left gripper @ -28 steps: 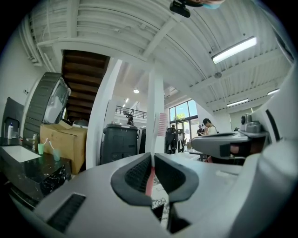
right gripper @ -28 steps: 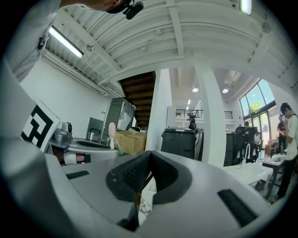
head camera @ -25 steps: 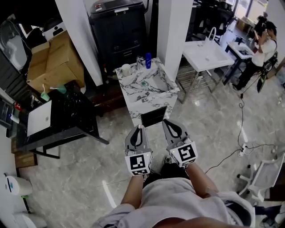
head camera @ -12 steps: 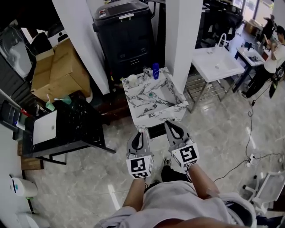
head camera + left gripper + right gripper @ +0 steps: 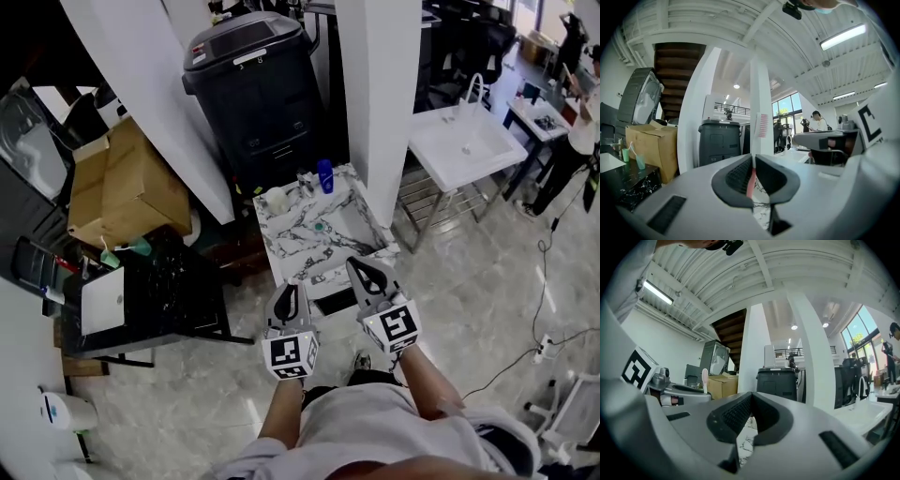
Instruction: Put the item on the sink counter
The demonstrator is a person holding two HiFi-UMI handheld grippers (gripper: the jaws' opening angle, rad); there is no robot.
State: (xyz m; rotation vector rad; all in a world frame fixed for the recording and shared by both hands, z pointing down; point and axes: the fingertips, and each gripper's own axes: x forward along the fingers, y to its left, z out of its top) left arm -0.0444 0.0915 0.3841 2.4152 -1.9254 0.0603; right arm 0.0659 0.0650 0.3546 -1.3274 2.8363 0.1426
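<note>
From the head view, the left gripper and right gripper hover side by side just short of the marble sink counter. The left gripper view shows its jaws clamped on the pink handle of an upright toothbrush. In the right gripper view, the jaws are pressed together with nothing between them.
</note>
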